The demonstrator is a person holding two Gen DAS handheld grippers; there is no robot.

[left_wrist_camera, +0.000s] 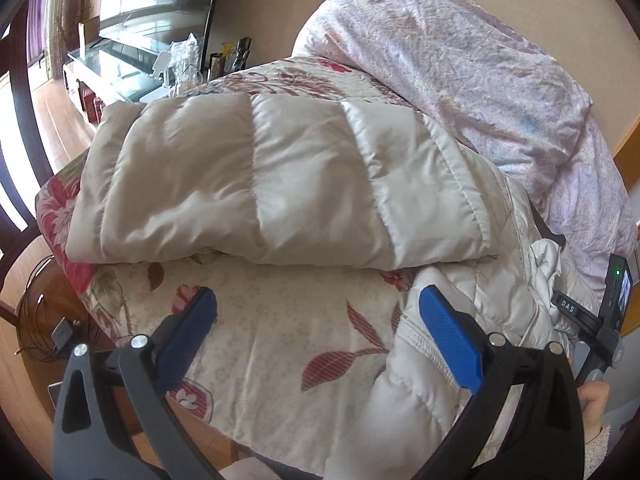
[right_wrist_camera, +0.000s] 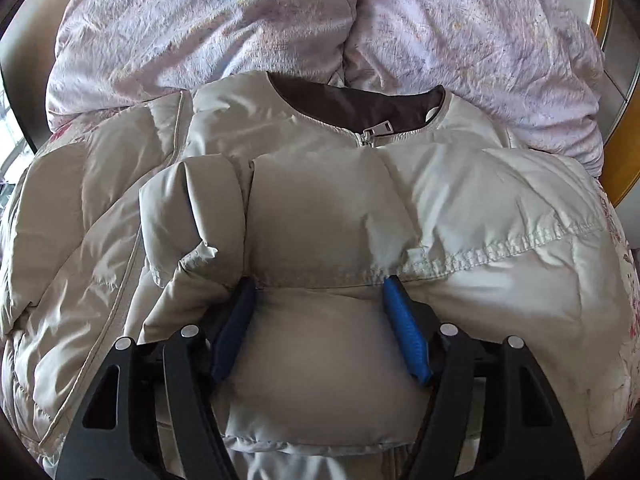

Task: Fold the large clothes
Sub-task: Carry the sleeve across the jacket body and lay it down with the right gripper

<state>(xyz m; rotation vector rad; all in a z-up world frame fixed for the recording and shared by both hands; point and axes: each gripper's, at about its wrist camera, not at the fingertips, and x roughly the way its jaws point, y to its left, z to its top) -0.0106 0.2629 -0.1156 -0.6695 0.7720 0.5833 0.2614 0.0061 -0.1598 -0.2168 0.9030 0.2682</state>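
A cream puffer jacket [left_wrist_camera: 280, 184] lies on the bed, its lower part folded up into a thick band. In the right wrist view the jacket [right_wrist_camera: 480, 200] shows its zipped front, with a brown collar lining [right_wrist_camera: 352, 100] and the zip pull [right_wrist_camera: 370, 134]. A sleeve [right_wrist_camera: 320, 220] is folded across the chest. My right gripper [right_wrist_camera: 319, 282] is open and straddles this puffy sleeve, with the cloth bulging between the blue fingers [right_wrist_camera: 404, 328]. My left gripper [left_wrist_camera: 316, 294] is wide open above the floral bedspread [left_wrist_camera: 280, 340]. Its right finger [left_wrist_camera: 448, 332] hangs over the jacket's near edge.
A crumpled pink duvet [left_wrist_camera: 460, 60] is piled behind the jacket against the wall. Left of the bed stand a glass-topped cabinet [left_wrist_camera: 120, 64] with clutter, and cables [left_wrist_camera: 40, 320] on the wooden floor. A hand [left_wrist_camera: 596, 400] and the other gripper's body [left_wrist_camera: 616, 292] show at the right edge.
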